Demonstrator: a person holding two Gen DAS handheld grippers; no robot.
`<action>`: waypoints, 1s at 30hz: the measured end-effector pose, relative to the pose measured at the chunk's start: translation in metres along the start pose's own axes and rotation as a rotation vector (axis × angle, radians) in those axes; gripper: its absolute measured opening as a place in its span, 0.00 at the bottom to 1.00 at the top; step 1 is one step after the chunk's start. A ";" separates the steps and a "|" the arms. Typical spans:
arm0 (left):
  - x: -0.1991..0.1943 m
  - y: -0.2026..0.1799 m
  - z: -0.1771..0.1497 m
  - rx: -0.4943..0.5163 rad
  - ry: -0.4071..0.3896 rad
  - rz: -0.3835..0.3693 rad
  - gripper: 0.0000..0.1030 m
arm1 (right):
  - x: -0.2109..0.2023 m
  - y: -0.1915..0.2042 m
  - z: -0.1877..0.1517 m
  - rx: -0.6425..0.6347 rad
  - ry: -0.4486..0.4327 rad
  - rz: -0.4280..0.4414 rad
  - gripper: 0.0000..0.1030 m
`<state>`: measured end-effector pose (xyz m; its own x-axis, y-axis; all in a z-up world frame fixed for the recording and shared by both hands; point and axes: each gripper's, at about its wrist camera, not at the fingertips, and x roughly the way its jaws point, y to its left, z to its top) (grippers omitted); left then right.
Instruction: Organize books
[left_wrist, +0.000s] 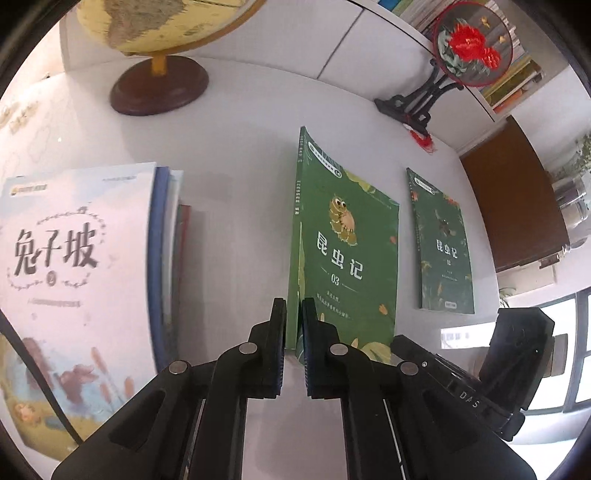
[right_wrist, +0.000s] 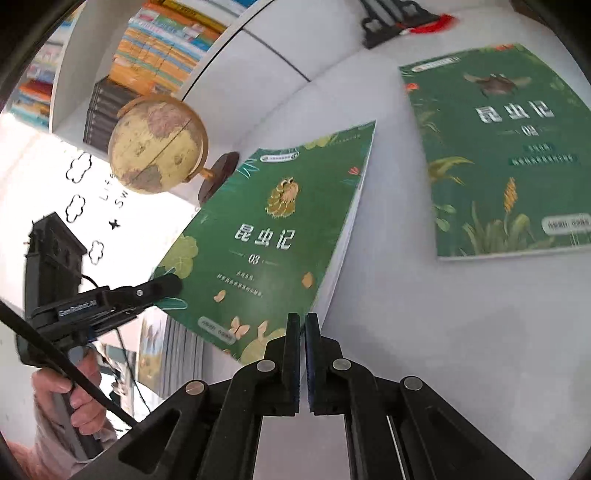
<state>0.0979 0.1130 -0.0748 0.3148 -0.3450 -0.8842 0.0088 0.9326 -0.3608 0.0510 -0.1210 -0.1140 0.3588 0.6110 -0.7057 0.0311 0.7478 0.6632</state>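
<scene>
Left claw (left_wrist: 294, 314) angled downward, clamps green book (left_wrist: 347, 236); right claw (right_wrist: 302, 325) seemingly clenched empty.

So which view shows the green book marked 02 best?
The right wrist view: the green book marked 02 lies flat on the white table, large, with its cover title and number readable. In the left wrist view it is small and far off to the right, and its fine print is unreadable.
</scene>
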 end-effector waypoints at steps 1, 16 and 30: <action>0.002 -0.004 0.001 0.020 0.000 0.004 0.05 | 0.001 -0.002 0.001 0.012 0.002 -0.010 0.03; 0.025 -0.010 0.008 0.041 0.061 0.006 0.05 | -0.011 -0.029 0.014 0.166 -0.061 0.308 0.20; -0.021 0.018 0.001 0.011 -0.014 0.033 0.05 | 0.012 0.056 0.011 -0.233 -0.006 0.084 0.03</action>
<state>0.0923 0.1376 -0.0622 0.3284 -0.3124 -0.8914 0.0081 0.9446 -0.3281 0.0676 -0.0745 -0.0830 0.3567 0.6724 -0.6486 -0.2149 0.7347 0.6435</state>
